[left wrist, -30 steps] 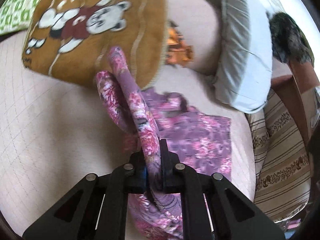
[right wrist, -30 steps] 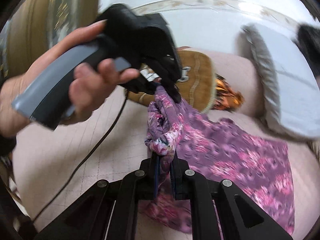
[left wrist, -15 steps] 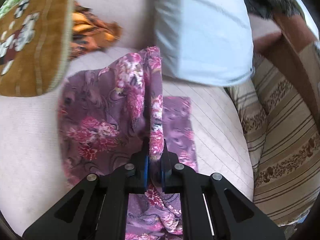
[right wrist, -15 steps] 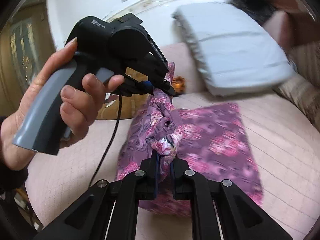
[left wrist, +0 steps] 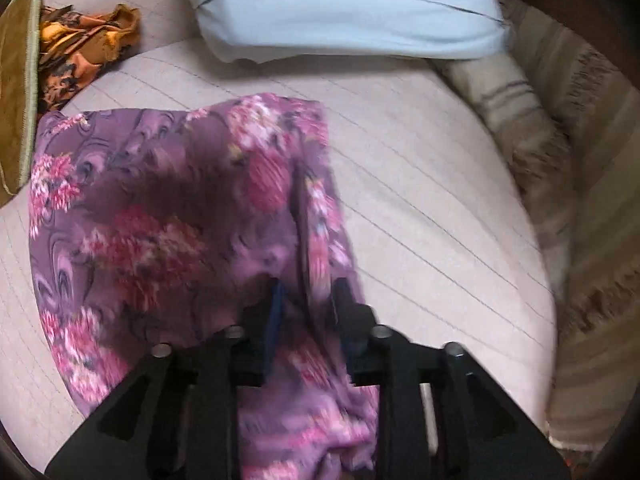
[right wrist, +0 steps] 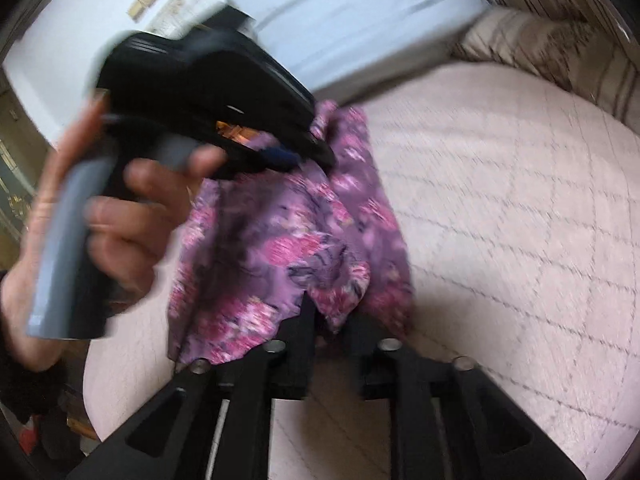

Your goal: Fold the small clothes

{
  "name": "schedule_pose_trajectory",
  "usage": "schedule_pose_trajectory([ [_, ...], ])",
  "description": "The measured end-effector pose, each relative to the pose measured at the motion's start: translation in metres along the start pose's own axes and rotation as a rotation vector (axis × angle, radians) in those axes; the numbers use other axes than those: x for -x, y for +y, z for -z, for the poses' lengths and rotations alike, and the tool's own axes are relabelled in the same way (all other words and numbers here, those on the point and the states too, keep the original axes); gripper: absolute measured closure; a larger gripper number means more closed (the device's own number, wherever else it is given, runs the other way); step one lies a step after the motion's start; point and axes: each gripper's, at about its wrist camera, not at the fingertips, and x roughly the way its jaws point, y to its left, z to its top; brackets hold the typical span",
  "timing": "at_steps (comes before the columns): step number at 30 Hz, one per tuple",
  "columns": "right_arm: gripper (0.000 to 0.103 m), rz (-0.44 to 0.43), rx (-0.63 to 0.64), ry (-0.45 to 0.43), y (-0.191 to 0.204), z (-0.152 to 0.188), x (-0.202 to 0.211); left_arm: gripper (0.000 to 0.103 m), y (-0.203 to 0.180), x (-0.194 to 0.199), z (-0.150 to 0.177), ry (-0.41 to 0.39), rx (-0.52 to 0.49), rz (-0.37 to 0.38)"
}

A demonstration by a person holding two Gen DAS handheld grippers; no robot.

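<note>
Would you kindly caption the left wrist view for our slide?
Left gripper, jaws just opening, releases a fold of the purple floral garment onto the quilted bed.

A quilted pale bed [left wrist: 420,184] carries a purple floral garment [left wrist: 160,208] at centre-left, a light-blue pillow [left wrist: 340,12] along the top, and an orange cloth [left wrist: 80,48] at upper left.
</note>
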Motion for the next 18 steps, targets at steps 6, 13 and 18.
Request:
schedule_pose_trajectory([
  [6,0.067,0.007,-0.006,-0.074,-0.013,-0.020,0.038,0.064,0.060,0.067,0.028,-0.092,0.062,0.112],
  [13,0.047,-0.124,-0.018,-0.053,-0.004,-0.120,0.004,0.055,0.182,0.068,0.033,-0.122,0.389,0.095],
  [18,0.047,-0.123,0.001,0.091,0.017,-0.168,-0.078,0.055,0.206,0.055,0.038,-0.114,0.451,0.170],
])
